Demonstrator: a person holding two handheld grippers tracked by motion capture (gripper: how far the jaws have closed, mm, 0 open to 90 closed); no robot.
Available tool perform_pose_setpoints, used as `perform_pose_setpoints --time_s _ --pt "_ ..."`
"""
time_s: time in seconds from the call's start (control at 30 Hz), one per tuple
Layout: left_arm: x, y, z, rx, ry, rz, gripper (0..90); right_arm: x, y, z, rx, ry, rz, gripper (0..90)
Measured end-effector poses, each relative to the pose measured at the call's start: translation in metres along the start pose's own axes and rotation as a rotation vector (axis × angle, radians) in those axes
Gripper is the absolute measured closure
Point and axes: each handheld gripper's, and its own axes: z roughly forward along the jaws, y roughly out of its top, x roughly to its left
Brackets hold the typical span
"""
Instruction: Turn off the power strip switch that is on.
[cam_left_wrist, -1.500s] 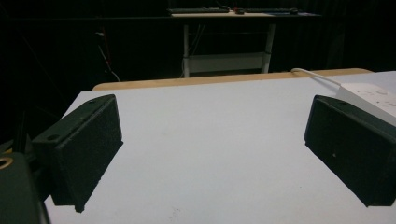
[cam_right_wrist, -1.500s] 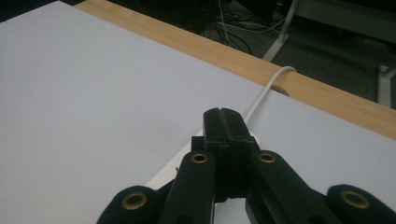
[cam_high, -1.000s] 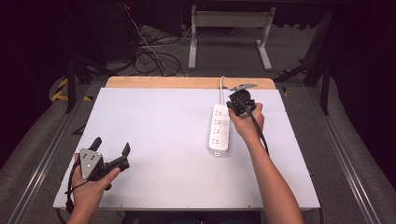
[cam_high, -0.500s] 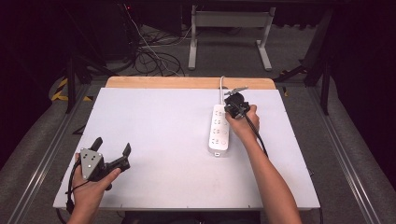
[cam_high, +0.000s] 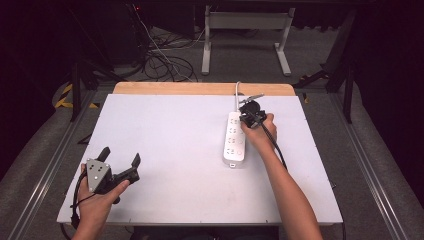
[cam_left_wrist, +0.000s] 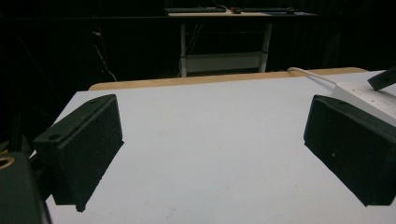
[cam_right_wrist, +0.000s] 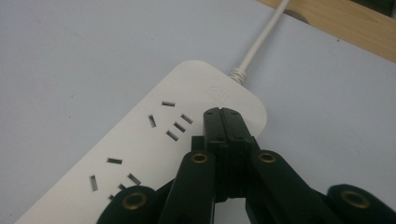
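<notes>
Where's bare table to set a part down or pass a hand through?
Free: the wide white stretch between the left gripper and the power strip, reaching back to the wooden strip; also the near-right corner beyond the forearm. Crowded: the strip's far end, where the right gripper hovers shut beside the cord.

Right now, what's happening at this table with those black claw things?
A person sits at a white table holding a two-jaw gripper in each hand. The right gripper has its jaws pressed shut with nothing between them, and is poised over the far, cord end of a white power strip, near its top sockets. The left gripper rests near the table's front left corner, jaws wide open, holding nothing. Nothing is plugged into the strip.
</notes>
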Motion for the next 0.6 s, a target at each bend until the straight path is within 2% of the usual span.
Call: perform_pose_setpoints --time_s 0.33,0.6 --pt "-0.0001 0.0 -0.0013 0.003 0.0 0.003 5.1 0.0039 -0.0012 0.0002 0.002 -0.025 -0.018 90.0" --pt "-0.0015 -0.0002 -0.0007 0.001 0.0 0.008 5.1 0.0053 -0.0021 -0.0008 0.003 -0.015 -0.014 90.0"
